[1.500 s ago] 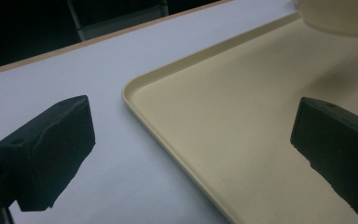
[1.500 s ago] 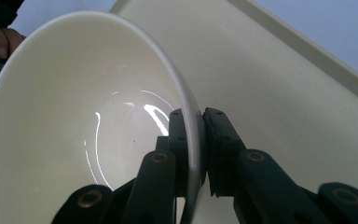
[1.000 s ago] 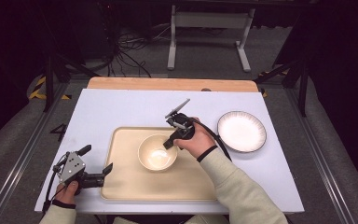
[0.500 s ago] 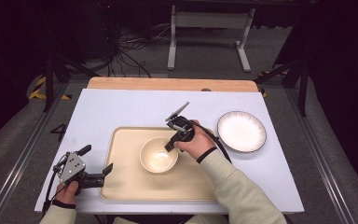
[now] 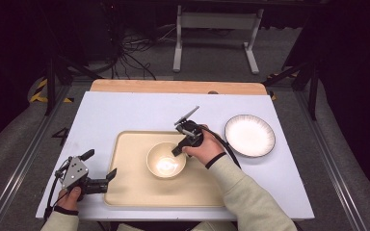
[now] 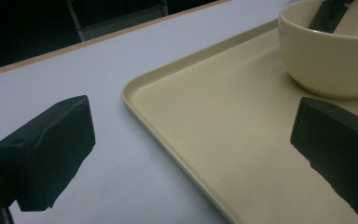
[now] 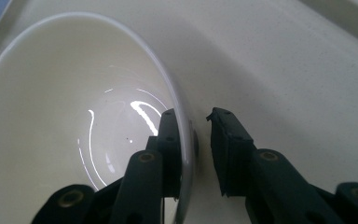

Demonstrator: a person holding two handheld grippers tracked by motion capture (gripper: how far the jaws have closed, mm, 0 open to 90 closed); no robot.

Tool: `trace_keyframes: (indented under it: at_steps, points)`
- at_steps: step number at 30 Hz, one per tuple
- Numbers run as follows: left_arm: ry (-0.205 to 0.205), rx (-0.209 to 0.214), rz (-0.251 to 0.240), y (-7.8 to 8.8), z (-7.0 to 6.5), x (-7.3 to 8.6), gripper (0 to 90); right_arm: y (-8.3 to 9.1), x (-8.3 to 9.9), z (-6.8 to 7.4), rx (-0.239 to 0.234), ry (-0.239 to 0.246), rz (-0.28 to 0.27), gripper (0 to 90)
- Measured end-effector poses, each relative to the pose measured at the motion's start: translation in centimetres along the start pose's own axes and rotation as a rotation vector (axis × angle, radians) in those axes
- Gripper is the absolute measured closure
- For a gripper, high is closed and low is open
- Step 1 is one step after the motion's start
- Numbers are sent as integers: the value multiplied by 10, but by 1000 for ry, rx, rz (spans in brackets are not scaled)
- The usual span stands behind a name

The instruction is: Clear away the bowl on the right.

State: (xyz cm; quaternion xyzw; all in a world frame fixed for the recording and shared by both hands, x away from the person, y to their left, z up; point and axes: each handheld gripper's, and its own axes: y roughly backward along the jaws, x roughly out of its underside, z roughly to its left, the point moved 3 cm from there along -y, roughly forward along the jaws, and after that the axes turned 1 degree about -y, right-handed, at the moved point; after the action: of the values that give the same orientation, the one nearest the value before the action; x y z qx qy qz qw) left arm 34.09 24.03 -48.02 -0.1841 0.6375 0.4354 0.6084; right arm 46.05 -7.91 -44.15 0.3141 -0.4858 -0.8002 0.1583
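Right gripper [image 7: 200, 135] straddles the rim of the cream bowl [image 5: 165, 160] on the tan tray [image 5: 125, 192], one jaw inside, one outside with a small gap, not yet pinching; closing on the wall likely comes next. Left gripper [image 5: 107, 177] rests spread over the tray's edge, holding nothing. White table [image 5: 125, 110] with a plate [image 5: 249, 135] to the right, dark room with cables behind.

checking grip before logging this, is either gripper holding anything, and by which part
Not yet. The right gripper straddles the bowl's rim, one jaw inside, the other outside with a gap. The left gripper is open, empty, astride the tray's edge.
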Motion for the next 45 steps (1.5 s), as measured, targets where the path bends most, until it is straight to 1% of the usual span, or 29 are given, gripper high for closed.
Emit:
trace_keyframes:
  at_steps: [1, 3, 4, 5, 6, 8, 9, 12, 13, 14, 15, 16, 17, 18, 19, 20, 21, 24, 26, 27, 28, 29, 31, 32, 33, 34, 37, 41, 45]
  points:
    - [5, 4, 2, -1, 0, 0, 4, 3, 0, 1, 15, 11, -11, 705]
    - [7, 5, 4, -1, 0, 0, 4, 7, 0, 2, 27, 29, -33, 680]
    - [4, 5, 3, -1, 0, 0, 4, 13, 0, 3, 32, 48, -59, 635]
    - [5, 5, 3, 0, 0, 0, 4, 16, 0, 4, 32, 57, -71, 619]
    - [5, 5, 2, 0, 0, 0, 4, 18, -1, 4, 43, 67, -88, 603]
    - [6, 6, 1, 0, 0, 0, 4, 25, -1, 6, 54, 101, -120, 577]
    - [6, 5, 0, 0, 0, 0, 4, 27, 0, 7, 55, 103, -127, 569]
    - [4, 3, -1, 0, 0, 0, 4, 34, 2, 11, 62, 140, -168, 546]
    - [2, 1, -4, 0, 0, 0, 4, 37, 3, 13, 74, 170, -211, 539]
    - [2, 1, -4, 0, 0, 0, 4, 40, 5, 15, 82, 188, -233, 539]
    - [2, 1, -4, 0, 0, 0, 4, 40, 5, 15, 82, 188, -233, 539]
    - [3, 0, -1, 0, 0, 0, 4, 42, 6, 16, 84, 198, -250, 540]
    - [1, -1, -3, 0, 0, 0, 4, 45, 7, 18, 83, 220, -278, 539]
    - [2, 0, -3, 0, 0, 0, 4, 48, 10, 20, 79, 238, -320, 540]
    - [2, 0, -2, 0, 0, 0, 4, 51, 12, 21, 77, 251, -339, 559]
    - [2, 0, 0, 0, 0, 0, 4, 54, 14, 23, 71, 248, -355, 608]
    - [3, 1, 0, 0, 0, 0, 4, 56, 16, 23, 62, 246, -361, 617]
    - [0, -1, 1, 0, 0, 0, 4, 63, 21, 25, 48, 255, -409, 599]
    - [1, 0, 1, 0, 0, 0, 4, 67, 24, 26, 53, 271, -437, 595]
    - [1, 0, 1, 0, 0, 0, 4, 67, 24, 26, 53, 271, -437, 595]
    - [0, 1, 2, 0, 0, 0, 4, 72, 28, 26, 57, 286, -464, 594]
    - [0, 1, 2, 0, 0, 0, 4, 72, 28, 26, 57, 286, -464, 594]
    - [3, 0, 0, 0, 0, 0, 4, 76, 31, 27, 67, 304, -477, 596]
    - [3, -1, 0, 0, 0, 0, 4, 80, 35, 29, 72, 320, -508, 600]
    - [2, 1, 2, 0, 0, 0, 4, 80, 35, 29, 72, 320, -508, 600]
    - [2, 1, 2, 0, 0, 0, 4, 82, 36, 29, 71, 329, -530, 600]
    - [2, 0, 3, 0, 0, 0, 4, 88, 42, 28, 74, 352, -576, 578]
    - [-1, 1, 6, 0, 0, 0, 4, 93, 50, 26, 90, 376, -616, 554]
    - [2, 0, 4, 0, 0, 0, 4, 97, 59, 24, 88, 389, -672, 523]
